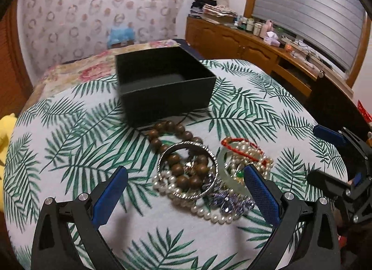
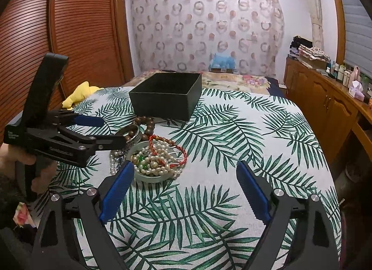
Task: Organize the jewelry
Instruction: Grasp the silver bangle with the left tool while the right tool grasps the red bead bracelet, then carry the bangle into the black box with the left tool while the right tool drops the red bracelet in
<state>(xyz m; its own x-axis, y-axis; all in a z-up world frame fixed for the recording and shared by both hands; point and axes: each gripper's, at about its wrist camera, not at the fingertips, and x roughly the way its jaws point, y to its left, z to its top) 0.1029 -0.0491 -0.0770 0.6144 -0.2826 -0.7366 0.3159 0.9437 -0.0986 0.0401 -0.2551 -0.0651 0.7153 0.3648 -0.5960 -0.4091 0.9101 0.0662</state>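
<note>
Looking down both wrist views, I read the scene so:

Left claw (image 1: 186, 194): spread wide, pinching nothing; I hold it low over the jewelry, its blue pads either side of the heap.

Right claw (image 2: 184, 191): spread wide too, nothing between its pads; only bare cloth lies between the fingers, with the heap just off its left pad.

Jewelry pile (image 1: 204, 172): one tangled cluster on the leaf-print cloth (image 1: 69, 144). A silver bangle (image 1: 189, 172) lies over the brown wooden beads (image 1: 172, 130) and a pearl strand (image 1: 209, 214). Beside it sits a pale green bangle (image 2: 148, 178) filled with pearls, with a red cord bracelet (image 2: 179, 151) draped across it. A purple jewelled piece (image 1: 229, 202) lies at the near side.

Black box (image 1: 162, 84): open, standing upright just beyond the pile; the wooden beads reach almost to its front wall. Its floor looks bare where I can see it.

Open room: broad cloth to the right of the heap and in front of it.

Edges: the cloth falls away on the right toward the wooden cabinets (image 2: 325, 102); on the left, a yellow soft toy (image 2: 79, 95) lies at the edge.
</note>
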